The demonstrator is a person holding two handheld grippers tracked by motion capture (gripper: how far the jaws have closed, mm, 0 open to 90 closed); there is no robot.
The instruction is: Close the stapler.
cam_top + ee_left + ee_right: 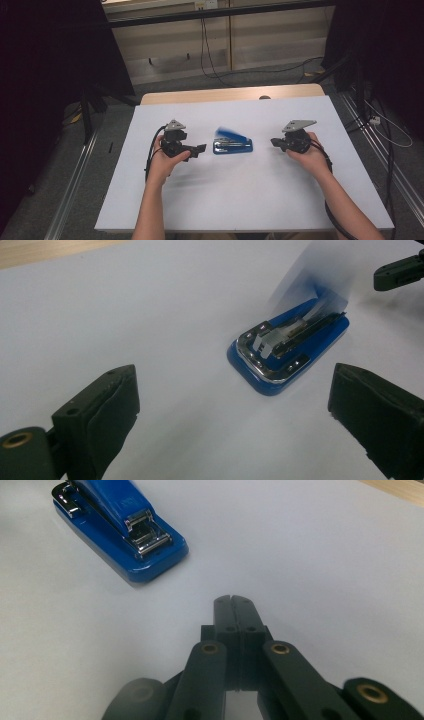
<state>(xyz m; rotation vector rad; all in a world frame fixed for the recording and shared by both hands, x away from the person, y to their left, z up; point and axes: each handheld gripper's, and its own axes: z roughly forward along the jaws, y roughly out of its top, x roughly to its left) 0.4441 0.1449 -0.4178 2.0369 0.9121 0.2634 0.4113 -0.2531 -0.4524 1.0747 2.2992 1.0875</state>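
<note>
lying between the two claws, the blue stapler (232, 145) sat flat on the white tabletop (250, 200), touched by neither. from the left claw (199, 150) it was just ahead, its chrome-tipped front end pointing back toward that claw's gap; from the right claw (274, 142) it was ahead and off to the left, a little farther away.

the stapler (285, 347) had a glossy blue plastic base with rounded corners and a bright metal plate and staple channel along its top. its upper arm showed as a pale blue blur above the base in the left gripper view. in the right gripper view the stapler (120, 527) showed a smooth blue top arm and a shiny metal hinge piece. the tabletop looked matte and smooth.

the left claw (232, 405) stood wide apart with nothing between its black padded jaws. the right claw (233, 602) was closed tight on nothing, jaw tips meeting. each hand held its claw low over the tabletop, pointed inward at the stapler, forearms coming from the near edge.
</note>
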